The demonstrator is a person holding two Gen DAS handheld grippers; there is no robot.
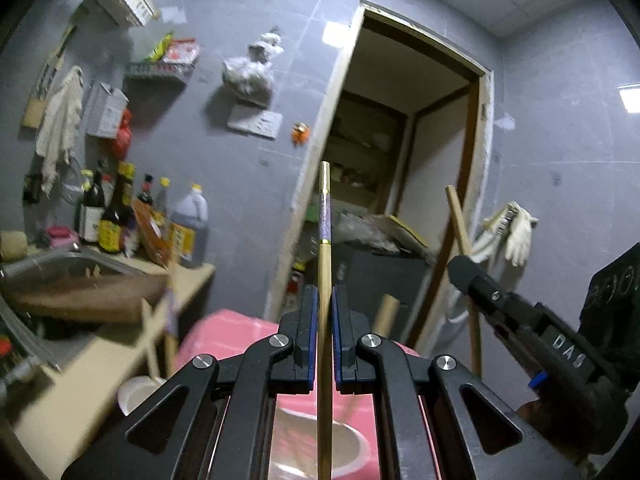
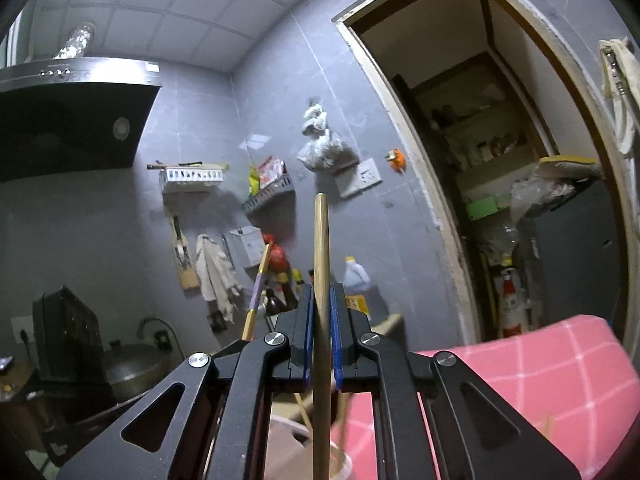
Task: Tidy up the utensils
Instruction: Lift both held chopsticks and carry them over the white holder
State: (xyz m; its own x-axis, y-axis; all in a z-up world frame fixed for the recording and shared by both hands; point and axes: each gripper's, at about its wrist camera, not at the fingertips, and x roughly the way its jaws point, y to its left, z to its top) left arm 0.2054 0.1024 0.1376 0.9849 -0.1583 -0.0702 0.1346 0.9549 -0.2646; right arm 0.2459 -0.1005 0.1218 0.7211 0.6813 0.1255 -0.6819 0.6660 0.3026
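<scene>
My left gripper (image 1: pixel 324 300) is shut on a gold chopstick with a purple band (image 1: pixel 325 264), held upright above a pale cup (image 1: pixel 320 448) on the pink checked cloth (image 1: pixel 224 332). My right gripper (image 2: pixel 321 300) is shut on a plain wooden utensil handle (image 2: pixel 321 280), also upright, above a cup (image 2: pixel 340 464) holding several wooden sticks. The right gripper shows at the right of the left wrist view (image 1: pixel 464 268), with its wooden handle (image 1: pixel 460 224). The gold and purple chopstick also shows in the right wrist view (image 2: pixel 256 296), to the left.
A counter (image 1: pixel 100 360) with a sink (image 1: pixel 60 276) and sauce bottles (image 1: pixel 116 216) stands at the left. A white bowl (image 1: pixel 136 396) sits on it. A doorway (image 1: pixel 400 160) opens ahead. A range hood (image 2: pixel 72 120) and a pot (image 2: pixel 132 368) are at the left.
</scene>
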